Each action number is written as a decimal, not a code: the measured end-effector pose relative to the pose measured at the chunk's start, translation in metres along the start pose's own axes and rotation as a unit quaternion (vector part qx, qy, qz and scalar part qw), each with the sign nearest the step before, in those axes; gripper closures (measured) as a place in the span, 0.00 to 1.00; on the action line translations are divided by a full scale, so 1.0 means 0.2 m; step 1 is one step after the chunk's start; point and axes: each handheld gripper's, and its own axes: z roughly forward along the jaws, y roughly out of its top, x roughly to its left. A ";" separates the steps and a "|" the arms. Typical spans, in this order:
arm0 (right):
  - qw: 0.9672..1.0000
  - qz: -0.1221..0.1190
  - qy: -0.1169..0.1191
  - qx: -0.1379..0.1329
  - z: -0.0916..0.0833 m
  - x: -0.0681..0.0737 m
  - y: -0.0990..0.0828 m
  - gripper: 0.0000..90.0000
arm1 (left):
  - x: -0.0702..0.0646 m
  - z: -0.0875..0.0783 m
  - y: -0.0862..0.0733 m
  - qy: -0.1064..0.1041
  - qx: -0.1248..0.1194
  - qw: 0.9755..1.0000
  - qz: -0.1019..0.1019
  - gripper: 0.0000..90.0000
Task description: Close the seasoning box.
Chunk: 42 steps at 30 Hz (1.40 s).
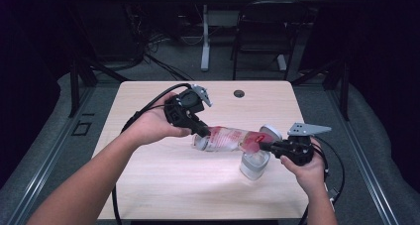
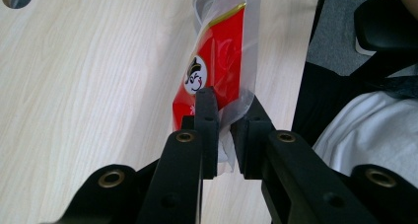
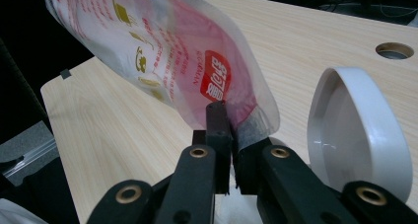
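Stretching one clear plastic pouch (image 1: 229, 139) with red print between two grippers, above one light wooden table (image 1: 163, 190). Held at its left end by the left gripper (image 1: 202, 131) and at its right end by the right gripper (image 1: 267, 146), so hanging level in the air over the right half of the tabletop. Seen in the left gripper view: both black jaws pinched on a corner of the pouch (image 2: 217, 71), film crumpled between the pads, one round white cartoon emblem on the red panel just above the jaw tips. Seen in the right gripper view: jaws likewise clamped on the edge of the pouch (image 3: 162, 56), one red logo patch right over the tips; jaws just drawn a little tighter, film between them. One hand wrapped around each gripper, two forearms coming in from the bottom of the high view. Directly under the right end of the pouch, one clear glass jar (image 1: 254, 165) standing upright on the table, close to the right gripper. Just beyond it, one round white lid (image 1: 270, 132) tilted up on its edge, its hollow side toward the right gripper's camera (image 3: 355, 135). One round cable hole (image 1: 239, 93) near the far edge of the table. One grey three-cornered plate atop each gripper, two in all. Beyond the table, one dark chair (image 1: 262, 31) on the floor.
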 end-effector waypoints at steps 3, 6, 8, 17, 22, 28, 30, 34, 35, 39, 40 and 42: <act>1.000 0.000 -0.001 0.001 0.00 0.00 0.00 0.97 | 0.00 0.00 0.00 0.000 -0.002 1.000 -0.001 0.92; 1.000 0.000 0.001 0.004 -0.01 0.00 0.00 0.97 | -0.01 -0.01 0.01 0.000 -0.004 1.000 -0.001 0.92; 1.000 0.001 0.005 0.001 -0.01 0.00 0.00 0.97 | 0.00 -0.01 0.01 -0.001 -0.005 1.000 -0.001 0.92; 1.000 0.004 0.009 -0.001 -0.03 0.00 0.00 0.98 | -0.01 -0.03 0.03 -0.002 -0.015 1.000 0.001 0.92; 1.000 0.004 0.005 0.000 -0.04 0.00 0.00 0.98 | -0.01 -0.02 0.04 -0.005 -0.015 1.000 0.002 0.92; 1.000 0.011 0.004 -0.002 -0.05 0.00 -0.01 0.98 | -0.01 -0.02 0.05 -0.008 -0.015 1.000 0.002 0.92; 1.000 0.011 0.004 -0.001 -0.05 0.00 -0.01 0.98 | -0.01 -0.01 0.05 -0.009 -0.014 1.000 0.001 0.92; 1.000 0.011 0.004 0.002 -0.05 -0.01 -0.02 0.98 | 0.00 -0.01 0.06 -0.010 -0.013 1.000 0.000 0.92; 1.000 0.015 0.005 -0.002 -0.05 -0.01 -0.02 0.98 | 0.00 -0.01 0.06 -0.009 -0.015 1.000 -0.002 0.92; 1.000 0.015 0.003 -0.002 -0.04 -0.01 -0.02 0.98 | 0.01 -0.01 0.06 -0.009 -0.018 1.000 -0.004 0.92; 1.000 0.015 0.002 -0.002 -0.04 -0.01 -0.02 0.98 | 0.01 -0.01 0.06 -0.010 -0.019 1.000 -0.007 0.92; 1.000 0.015 0.002 -0.001 -0.04 -0.02 -0.02 0.98 | 0.01 -0.01 0.06 -0.009 -0.021 1.000 -0.008 0.91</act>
